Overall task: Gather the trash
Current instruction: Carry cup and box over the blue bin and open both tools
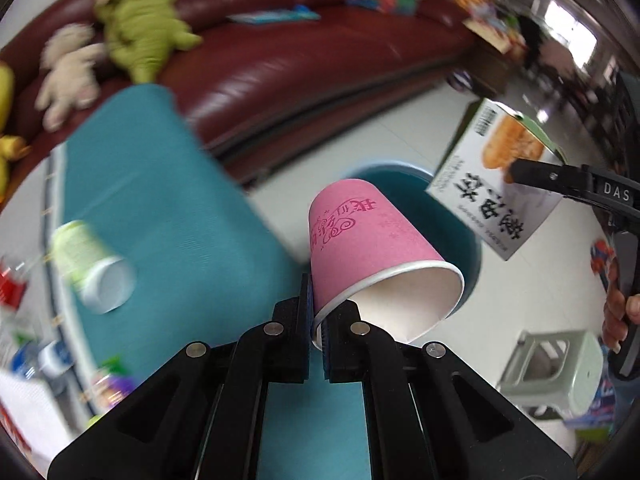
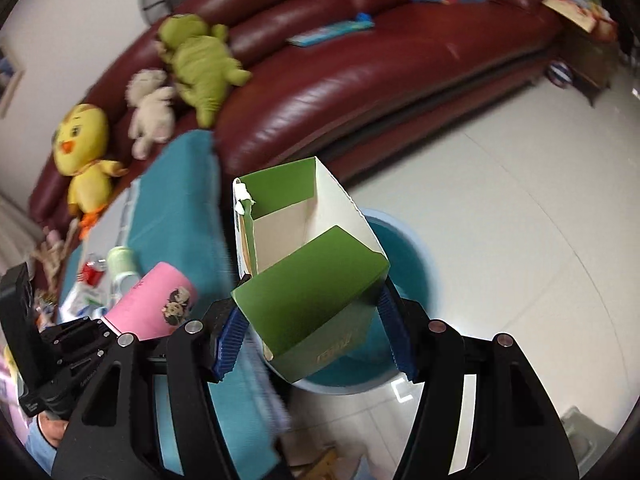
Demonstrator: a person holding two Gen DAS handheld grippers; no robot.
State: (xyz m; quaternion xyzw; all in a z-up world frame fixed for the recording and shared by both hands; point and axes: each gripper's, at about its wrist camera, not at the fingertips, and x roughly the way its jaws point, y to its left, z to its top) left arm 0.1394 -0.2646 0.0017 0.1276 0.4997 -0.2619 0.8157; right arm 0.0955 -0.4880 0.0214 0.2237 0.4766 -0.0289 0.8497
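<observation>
Left wrist view first: the left gripper (image 1: 318,320) is clamped tight on the rim wall of a pink paper cup (image 1: 372,248), 1 pad inside, 1 outside, and the cup hangs tilted with its mouth toward the camera. Just beyond it sits the blue bin (image 1: 452,216) on the pale floor, beside the corner of the teal table (image 1: 160,200). Over to the right wrist view, and the right gripper (image 2: 316,328) squeezes a green and white carton (image 2: 312,248) across its sides, open flaps up, held right above the same bin (image 2: 408,264). So that is 2 pieces of trash in the air and 1 target.

Now the risks. The cup is pinched on thin paper only, so a quick swing could let it twist or slip before it is over the bin. The carton is empty and soft; a hard squeeze may buckle it. Both hands head for 1 opening, so they could bump each other, and the cup looks short of the rim, so an early release would drop it on the floor. A green and white bottle (image 1: 92,268) lies waiting on the table.
</observation>
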